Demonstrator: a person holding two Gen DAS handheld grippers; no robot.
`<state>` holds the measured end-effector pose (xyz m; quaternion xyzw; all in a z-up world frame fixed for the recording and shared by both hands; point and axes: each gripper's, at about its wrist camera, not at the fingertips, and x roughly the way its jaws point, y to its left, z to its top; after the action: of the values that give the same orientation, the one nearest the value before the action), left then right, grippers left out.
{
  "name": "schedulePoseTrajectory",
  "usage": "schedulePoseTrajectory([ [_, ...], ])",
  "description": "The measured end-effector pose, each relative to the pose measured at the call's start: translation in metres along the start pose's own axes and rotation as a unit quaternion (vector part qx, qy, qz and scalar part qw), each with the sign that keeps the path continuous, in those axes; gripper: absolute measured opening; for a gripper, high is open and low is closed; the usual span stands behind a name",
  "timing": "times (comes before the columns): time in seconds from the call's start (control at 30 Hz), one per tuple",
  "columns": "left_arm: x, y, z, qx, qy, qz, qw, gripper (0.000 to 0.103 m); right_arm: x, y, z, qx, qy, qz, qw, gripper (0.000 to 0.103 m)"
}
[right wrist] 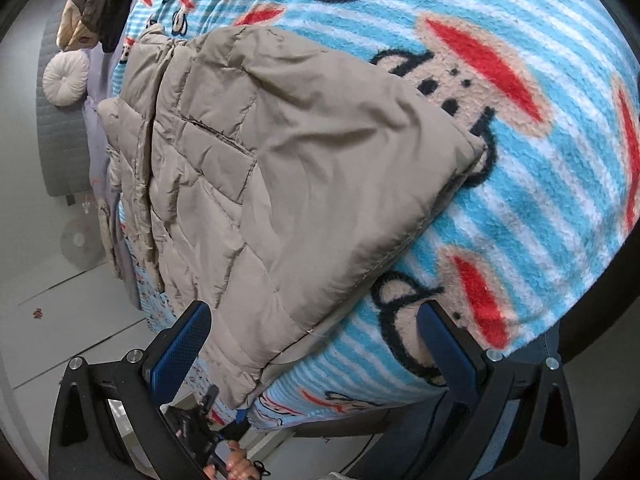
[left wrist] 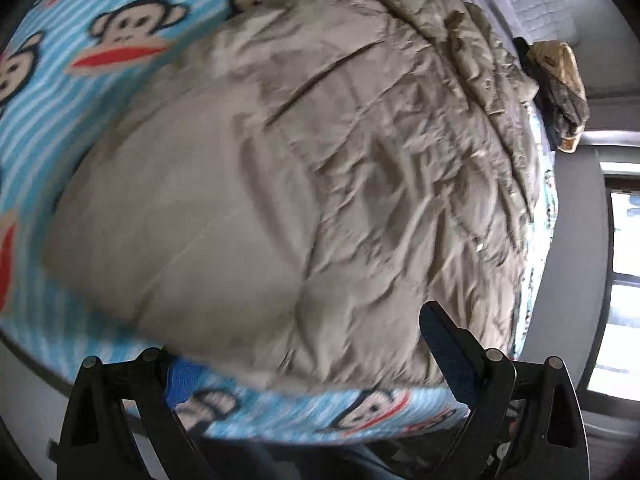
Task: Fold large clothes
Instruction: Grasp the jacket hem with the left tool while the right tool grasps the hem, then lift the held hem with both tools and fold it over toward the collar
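A beige quilted puffer jacket (left wrist: pixel 320 168) lies folded on a bed covered by a blue striped monkey-print blanket (left wrist: pixel 80 92). My left gripper (left wrist: pixel 312 360) is open at the bed's near edge, and the jacket's near hem lies between its fingers and hides part of the left pad. In the right wrist view the jacket (right wrist: pixel 280 168) lies across the blanket (right wrist: pixel 540 200) with its near corner hanging over the bed edge. My right gripper (right wrist: pixel 316 340) is open, its blue pads on either side of that corner. A hand (right wrist: pixel 240 468) shows below.
A pile of dark and tan clothes (left wrist: pixel 560 92) sits at the bed's far end, seen also in the right wrist view (right wrist: pixel 96 0). A round white cushion (right wrist: pixel 66 80) lies near a grey quilted pad. A window (left wrist: pixel 624 280) is beside the bed. Pale floor (right wrist: pixel 60 300) lies left.
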<state>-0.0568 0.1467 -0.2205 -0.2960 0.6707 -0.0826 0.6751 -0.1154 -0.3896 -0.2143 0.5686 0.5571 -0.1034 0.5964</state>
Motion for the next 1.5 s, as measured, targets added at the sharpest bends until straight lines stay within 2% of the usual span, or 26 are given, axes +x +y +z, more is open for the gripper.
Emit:
schedulePoseTrajectory([
  [0.1,0.001,-0.012,0.009,0.015,0.0,-0.015,0.9998,0.097,-0.002,0.007,0.001,-0.006,-0.016,0.027,0.999,0.103],
  [0.2,0.003,-0.015,0.014,0.024,0.006,-0.012,0.9996,0.097,0.001,0.011,0.006,-0.004,-0.026,0.05,0.998,0.103],
  [0.33,0.01,-0.007,0.017,0.022,0.02,-0.007,0.9995,0.097,0.017,0.01,0.014,0.006,-0.03,0.039,0.999,0.103],
  [0.43,0.008,-0.008,0.016,0.033,0.016,-0.004,0.9993,0.095,0.02,0.009,0.013,0.012,-0.043,0.036,0.998,0.103],
  [0.47,0.006,-0.011,0.016,0.041,0.011,-0.002,0.9991,0.083,0.018,0.01,0.011,0.013,-0.05,0.04,0.998,0.103],
  [0.5,0.005,-0.014,0.017,0.054,0.008,0.005,0.9985,0.076,0.017,0.011,0.009,0.013,-0.055,0.043,0.997,0.101],
  [0.53,0.004,-0.014,0.017,0.061,0.008,0.013,0.998,0.055,0.016,0.011,0.007,0.013,-0.06,0.05,0.997,0.1],
  [0.57,0.004,-0.014,0.017,0.07,0.01,0.02,0.9973,0.03,0.014,0.009,0.005,0.014,-0.064,0.056,0.996,0.098],
  [0.6,0.003,-0.013,0.017,0.074,0.012,0.017,0.997,0.022,0.013,0.008,0.004,0.017,-0.065,0.06,0.996,0.082],
  [0.63,0.0,-0.012,0.018,0.075,0.01,0.008,0.9971,0.019,0.013,0.006,0.003,0.023,-0.062,0.056,0.996,0.058],
  [0.67,-0.003,-0.012,0.019,0.074,0.007,0.005,0.9972,0.015,0.014,0.004,0.003,0.029,-0.059,0.05,0.997,0.044],
  [0.7,-0.007,-0.013,0.02,0.075,0.004,0.001,0.9972,0.012,0.014,0.002,0.004,0.031,-0.057,0.043,0.997,0.013],
  [0.73,-0.015,-0.015,0.022,0.072,-0.004,-0.009,0.9973,0.012,0.013,0.002,0.005,0.029,-0.056,0.039,0.997,0.01],
  [0.8,-0.033,-0.025,0.028,0.069,-0.026,-0.024,0.997,0.012,0.008,0.012,0.006,0.004,-0.056,0.037,0.998,0.009],
  [0.93,-0.076,-0.062,0.046,0.082,-0.087,-0.044,0.9918,0.012,-0.009,0.063,0.014,-0.095,-0.051,0.028,0.994,0.008],
  [1.03,-0.102,-0.1,0.067,0.104,-0.129,-0.045,0.9851,0.012,-0.029,0.116,0.032,-0.168,-0.059,0.035,0.983,0.008],
  [1.23,-0.134,-0.17,0.117,0.128,-0.202,-0.017,0.9709,0.012,-0.055,0.215,0.076,-0.26,-0.073,0.065,0.961,0.008],
  [1.37,-0.131,-0.203,0.16,0.135,-0.218,0.006,0.9666,0.012,-0.05,0.277,0.112,-0.311,-0.073,0.064,0.946,0.008],
  [1.5,-0.11,-0.213,0.215,0.14,-0.202,0.035,0.9687,0.012,-0.028,0.326,0.148,-0.32,-0.064,0.053,0.944,0.008],
])
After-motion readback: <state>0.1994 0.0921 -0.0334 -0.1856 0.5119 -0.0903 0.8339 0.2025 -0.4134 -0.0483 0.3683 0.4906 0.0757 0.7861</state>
